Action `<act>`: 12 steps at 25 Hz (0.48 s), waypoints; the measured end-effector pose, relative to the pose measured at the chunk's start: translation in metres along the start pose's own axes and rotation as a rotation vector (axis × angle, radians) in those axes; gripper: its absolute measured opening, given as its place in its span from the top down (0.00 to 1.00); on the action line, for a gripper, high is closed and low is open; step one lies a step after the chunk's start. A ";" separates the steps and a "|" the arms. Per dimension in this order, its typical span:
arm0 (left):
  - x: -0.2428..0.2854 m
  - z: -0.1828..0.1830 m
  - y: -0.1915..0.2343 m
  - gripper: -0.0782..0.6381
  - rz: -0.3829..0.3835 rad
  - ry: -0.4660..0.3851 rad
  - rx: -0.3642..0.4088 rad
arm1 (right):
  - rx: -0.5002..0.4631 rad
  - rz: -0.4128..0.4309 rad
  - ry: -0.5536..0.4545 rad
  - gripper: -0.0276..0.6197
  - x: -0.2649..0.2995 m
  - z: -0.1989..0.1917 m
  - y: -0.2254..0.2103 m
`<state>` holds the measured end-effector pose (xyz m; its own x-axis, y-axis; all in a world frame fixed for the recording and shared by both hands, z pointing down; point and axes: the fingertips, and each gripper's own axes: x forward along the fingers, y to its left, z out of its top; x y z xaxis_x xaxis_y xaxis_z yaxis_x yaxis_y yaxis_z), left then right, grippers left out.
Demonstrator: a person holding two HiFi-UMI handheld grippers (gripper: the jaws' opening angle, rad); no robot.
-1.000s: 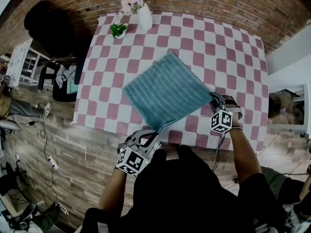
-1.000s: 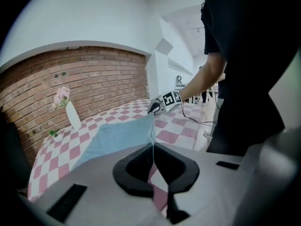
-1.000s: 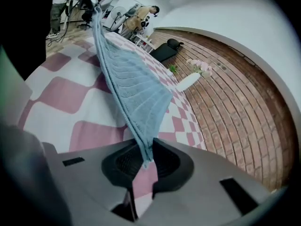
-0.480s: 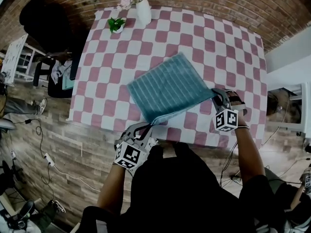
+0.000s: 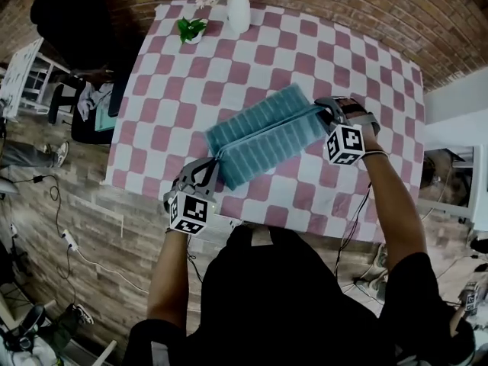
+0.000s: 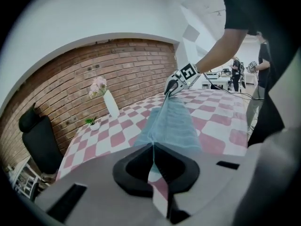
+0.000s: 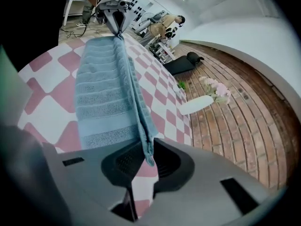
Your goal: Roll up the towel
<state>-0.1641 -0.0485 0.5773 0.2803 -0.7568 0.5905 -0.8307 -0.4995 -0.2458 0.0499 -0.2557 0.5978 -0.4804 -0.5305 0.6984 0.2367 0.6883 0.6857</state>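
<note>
A blue ribbed towel lies folded over on the pink-and-white checked table, its near edge lifted and stretched between both grippers. My left gripper is shut on the towel's left corner; in the left gripper view the towel runs straight from my left gripper to the other one. My right gripper is shut on the right corner; in the right gripper view the towel hangs from my right gripper toward the left gripper at top.
A white vase of pink flowers and a small potted plant stand at the table's far left corner. A black chair sits beyond the left side. Brick wall runs behind the table.
Both grippers have carried the towel's near edge up and away over the table, folding the towel over itself. The right gripper rose and rolled; the left moved inward onto the table.
</note>
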 end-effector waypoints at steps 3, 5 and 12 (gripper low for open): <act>0.016 -0.011 0.016 0.88 0.002 0.036 -0.007 | -0.033 0.066 0.019 0.88 0.031 0.002 -0.003; 0.026 -0.019 0.027 0.88 0.010 0.057 -0.027 | -0.051 0.103 0.033 0.87 0.049 0.004 -0.004; 0.052 -0.040 0.065 0.85 0.112 0.123 -0.080 | 0.121 0.123 0.090 0.68 0.091 -0.002 -0.028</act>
<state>-0.2223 -0.1034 0.6232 0.1272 -0.7464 0.6533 -0.8904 -0.3762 -0.2564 0.0011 -0.3238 0.6425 -0.3749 -0.4770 0.7949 0.1836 0.8023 0.5680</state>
